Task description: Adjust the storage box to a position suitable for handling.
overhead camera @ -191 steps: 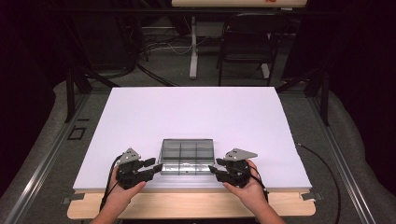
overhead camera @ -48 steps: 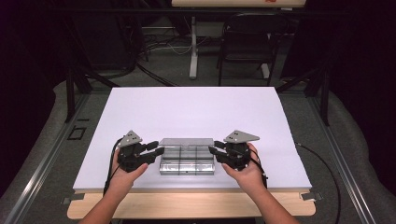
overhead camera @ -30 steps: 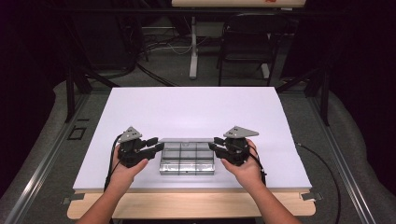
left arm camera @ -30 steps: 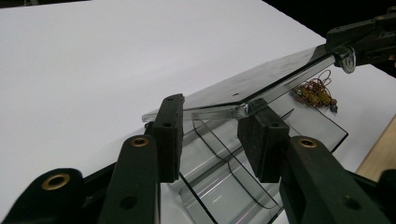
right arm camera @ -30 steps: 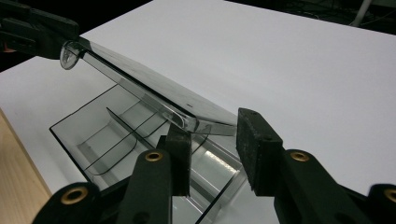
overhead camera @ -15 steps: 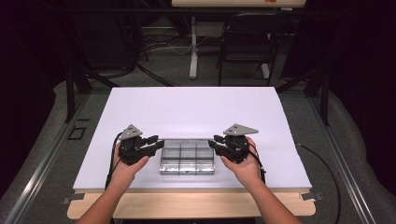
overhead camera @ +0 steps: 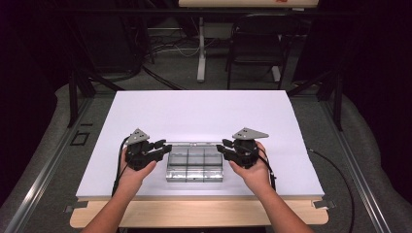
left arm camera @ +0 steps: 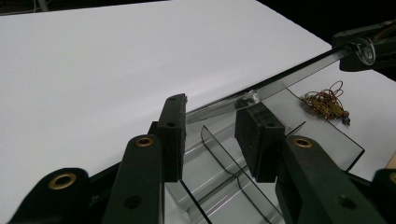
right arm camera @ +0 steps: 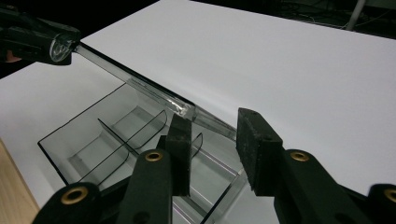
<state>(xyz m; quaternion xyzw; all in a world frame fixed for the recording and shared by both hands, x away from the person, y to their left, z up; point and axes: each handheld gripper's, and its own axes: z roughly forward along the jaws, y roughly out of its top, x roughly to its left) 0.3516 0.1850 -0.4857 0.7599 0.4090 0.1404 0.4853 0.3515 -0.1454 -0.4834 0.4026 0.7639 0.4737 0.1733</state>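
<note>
On the white table (overhead camera: 204,116), near its front edge and midway between the two grippers, sits a clear plastic organiser box (overhead camera: 194,162). Thin clear dividers split its tray into compartments; from the high view they read as two rows. Compartments seen from both gripper views look bare. Lid (left arm camera: 280,79) is a clear strip, raised on the far side of the box and tilted up off the tray.

Small tangle of reddish wire or bands (left arm camera: 327,103) shows in the left gripper view; it lies at the far corner of the box, and whether it sits inside a compartment or on the table behind the clear wall cannot be told.

Long axis of the box runs left to right across the table, parallel to the table's front edge. Short ends face the grippers.

Left gripper (overhead camera: 163,148) at the box's left end: jaws have just been closing, with the raised lid's end between the pads; whether the pads press on it cannot be told. Right gripper (overhead camera: 224,147) at the box's right end: jaws stand apart, the lid's other end passing between them, no clear pressing visible.
</note>
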